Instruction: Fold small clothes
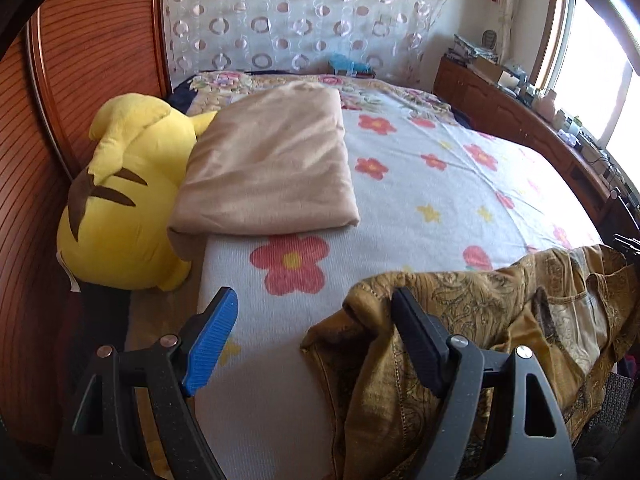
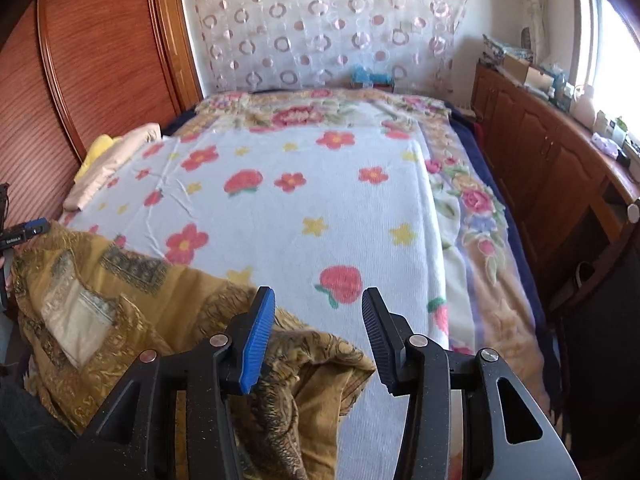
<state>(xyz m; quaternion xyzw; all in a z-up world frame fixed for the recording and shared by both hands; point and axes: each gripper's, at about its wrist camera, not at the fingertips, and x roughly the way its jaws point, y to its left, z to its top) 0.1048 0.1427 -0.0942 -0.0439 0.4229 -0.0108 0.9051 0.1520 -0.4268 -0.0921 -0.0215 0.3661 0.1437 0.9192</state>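
Mustard-gold patterned garment lies rumpled at the near edge of the bed, on the flowered blanket, with flat space beyond it for folding. Both tools stand open and grip nothing: the left tool has bare blanket between its jaws, the right tool spans the cloth's corner.
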